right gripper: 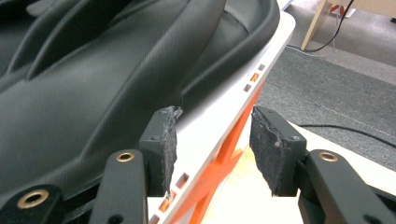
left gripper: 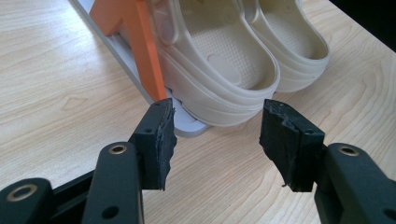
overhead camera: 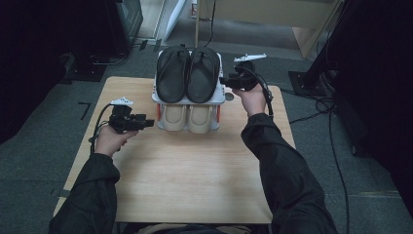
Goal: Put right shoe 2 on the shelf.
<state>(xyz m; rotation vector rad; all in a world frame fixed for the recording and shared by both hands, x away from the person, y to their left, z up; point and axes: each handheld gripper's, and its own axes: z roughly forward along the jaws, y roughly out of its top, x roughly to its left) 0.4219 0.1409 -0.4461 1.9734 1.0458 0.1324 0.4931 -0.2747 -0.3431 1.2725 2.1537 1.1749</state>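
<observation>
A small two-tier shoe rack with white shelves and orange side struts (overhead camera: pixel 221 97) stands at the top centre of the high view, on the far part of a pale wooden worktop (overhead camera: pixel 195 170). Its upper shelf carries a pair of black rubbery slip-on shoes (overhead camera: pixel 189 73) side by side, long axes running up and down the frame; which end is toe or heel cannot be told. On the lower level sits a pair of cream moulded foam clogs (overhead camera: pixel 187 118), also side by side, their rounded ends facing the bottom of the frame and jutting past the shelf edge. The left gripper (overhead camera: pixel 148 122) hovers at mid-left, pointing right toward the clogs, just beside the rack's lower left corner and touching nothing; in the left gripper view its black jaws are spread, with bare wood between them and the nearer clog (left gripper: pixel 219 70) and an orange strut (left gripper: pixel 140 42) just beyond. The right gripper (overhead camera: pixel 224 80) at upper right points left at the rack's upper shelf; in the right gripper view its jaws are spread, straddling the white shelf rim (right gripper: pixel 229 107) without pinching it, one pad just beside the black shoe's edge (right gripper: pixel 116 70). Dark carpet, cables and pale furniture surround the worktop. No writing or brand can be read
</observation>
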